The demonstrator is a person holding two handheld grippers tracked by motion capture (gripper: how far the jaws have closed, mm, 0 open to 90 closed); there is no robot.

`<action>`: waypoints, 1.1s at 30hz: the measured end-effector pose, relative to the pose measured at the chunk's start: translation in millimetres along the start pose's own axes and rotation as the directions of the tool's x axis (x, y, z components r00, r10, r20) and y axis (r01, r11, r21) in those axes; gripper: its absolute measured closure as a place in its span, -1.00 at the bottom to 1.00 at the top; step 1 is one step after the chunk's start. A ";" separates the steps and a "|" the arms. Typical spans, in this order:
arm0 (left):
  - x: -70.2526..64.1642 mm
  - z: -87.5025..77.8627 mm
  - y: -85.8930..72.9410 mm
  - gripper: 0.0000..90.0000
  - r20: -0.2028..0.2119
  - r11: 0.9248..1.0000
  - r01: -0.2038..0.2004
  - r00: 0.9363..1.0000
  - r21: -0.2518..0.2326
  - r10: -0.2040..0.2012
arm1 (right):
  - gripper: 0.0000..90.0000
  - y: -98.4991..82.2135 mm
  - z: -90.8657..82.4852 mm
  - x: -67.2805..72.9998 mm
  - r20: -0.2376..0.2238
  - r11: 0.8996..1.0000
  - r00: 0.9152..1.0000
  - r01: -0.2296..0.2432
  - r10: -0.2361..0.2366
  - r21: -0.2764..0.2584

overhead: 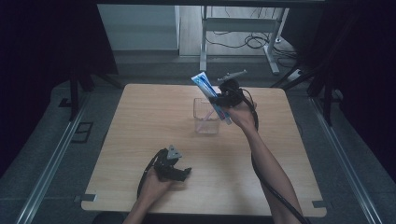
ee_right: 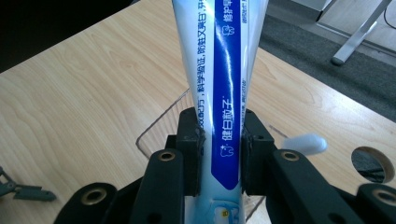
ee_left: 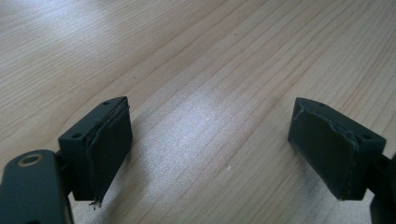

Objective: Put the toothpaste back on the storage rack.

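Nearest the high camera, our left hand held the left gripper low over the near part of the wooden table, toward its left side. Its jaws stood wide apart with nothing between them; in the left gripper view the two black pads framed bare wood grain, and the midpoint of that gripper lay just above the tabletop.

Farther back, our right hand raised the right gripper above a clear plastic cup standing upright near the table's centre. Its jaws were closed on a white-and-blue toothpaste tube, gripped across its flat sides. In the high view the tube was tilted, its upper end leaning up and to the left and its lower end reaching down by the cup's mouth; we could not tell whether it touched the rim. In the right gripper view the toothpaste tube rose between the pads of the right gripper, with the cup's clear rim curving behind and below them. A white toothbrush head showed at the right of the jaws, over the cup. A round hole pierced the tabletop at the far right.
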State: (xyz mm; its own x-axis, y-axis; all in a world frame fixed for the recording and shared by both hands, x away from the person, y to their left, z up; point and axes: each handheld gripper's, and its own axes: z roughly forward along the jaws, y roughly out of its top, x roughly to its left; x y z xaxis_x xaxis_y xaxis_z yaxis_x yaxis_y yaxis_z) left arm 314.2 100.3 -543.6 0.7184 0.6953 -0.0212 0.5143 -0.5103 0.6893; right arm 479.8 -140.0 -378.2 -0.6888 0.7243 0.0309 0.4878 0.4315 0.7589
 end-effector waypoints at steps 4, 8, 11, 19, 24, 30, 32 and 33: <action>0.0 0.0 0.0 -0.70 0.000 1.000 0.000 1.000 0.000 0.000 | 0.62 3.8 3.8 -1.0 -0.004 1.000 1.000 0.001 -0.001 -0.007; 0.0 0.0 0.0 -0.69 0.000 1.000 0.000 1.000 0.000 0.000 | 0.62 8.1 8.0 -2.4 -0.005 1.000 1.000 -0.007 0.007 -0.015; 0.0 0.0 0.0 -0.69 0.000 1.000 0.000 1.000 0.000 0.000 | 0.62 11.0 11.0 -3.0 -0.005 1.000 1.000 -0.008 0.008 -0.018; 0.0 0.0 0.0 -0.70 0.000 1.000 0.000 1.000 0.000 0.000 | 0.62 19.0 22.2 -2.5 -0.005 1.000 1.000 -0.004 0.004 -0.024; 0.4 -0.3 0.1 -0.70 0.000 1.000 -0.006 1.000 0.005 0.006 | 0.62 22.9 29.4 -2.2 -0.004 1.000 1.000 0.001 -0.001 -0.024; 0.4 -0.3 0.0 -0.70 0.000 1.000 -0.006 1.000 0.005 0.006 | 0.62 26.6 37.2 -3.6 0.002 0.999 1.000 -0.001 0.002 -0.032; 0.4 -0.3 0.0 -0.69 0.000 1.000 -0.006 1.000 0.005 0.006 | 0.62 27.3 39.2 -4.2 0.001 0.999 1.000 -0.001 0.001 -0.034; 0.4 -0.4 0.1 -0.69 0.000 1.000 -0.006 1.000 0.005 0.006 | 0.62 27.6 39.9 -4.2 0.003 0.999 1.000 0.000 0.000 -0.033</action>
State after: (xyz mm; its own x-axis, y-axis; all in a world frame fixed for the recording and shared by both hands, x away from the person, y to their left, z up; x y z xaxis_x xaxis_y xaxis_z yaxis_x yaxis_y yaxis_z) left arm 314.3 100.8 -543.3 0.7214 0.6923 -0.0172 0.5126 -0.5171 0.6854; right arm 517.6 -109.7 -383.3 -0.6875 0.7256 0.0289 0.4694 0.4136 0.7801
